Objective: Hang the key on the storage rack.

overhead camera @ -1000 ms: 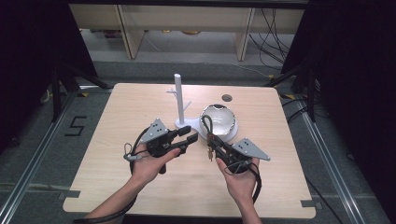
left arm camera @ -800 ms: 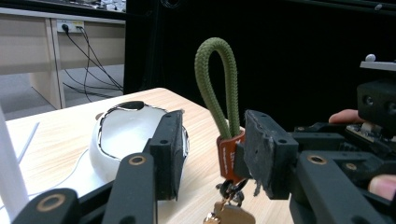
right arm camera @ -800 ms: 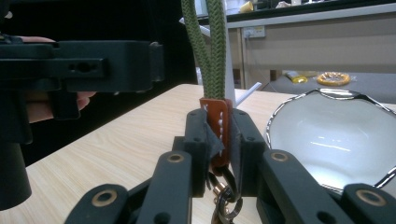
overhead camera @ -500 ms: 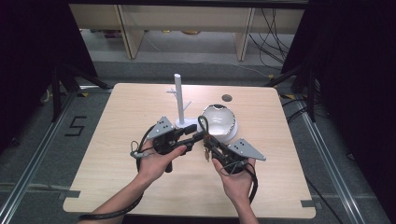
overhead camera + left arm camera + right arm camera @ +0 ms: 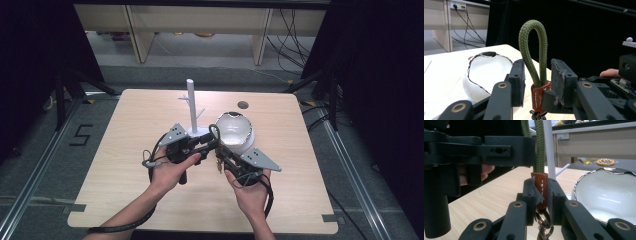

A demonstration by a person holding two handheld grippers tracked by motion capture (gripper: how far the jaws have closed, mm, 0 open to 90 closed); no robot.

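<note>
between bowl [image 5: 235, 132] and table's near edge [image 5: 200, 227] — right fingers [image 5: 541, 195] clamp keychain tab [image 5: 540, 187] | left fingers [image 5: 537, 75] closing, loop [image 5: 534, 50] between — unpinched

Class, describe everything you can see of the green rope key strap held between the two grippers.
The green braided rope key strap forms a narrow upright loop, both ends gathered in a reddish-brown leather collar with pale stitching. Metal rings hang below the collar. The right gripper is shut on the collar. The loop stands between the left gripper jaws, which have just been closing; whether they press the strap is unclear. It is held above the wooden table.
</note>
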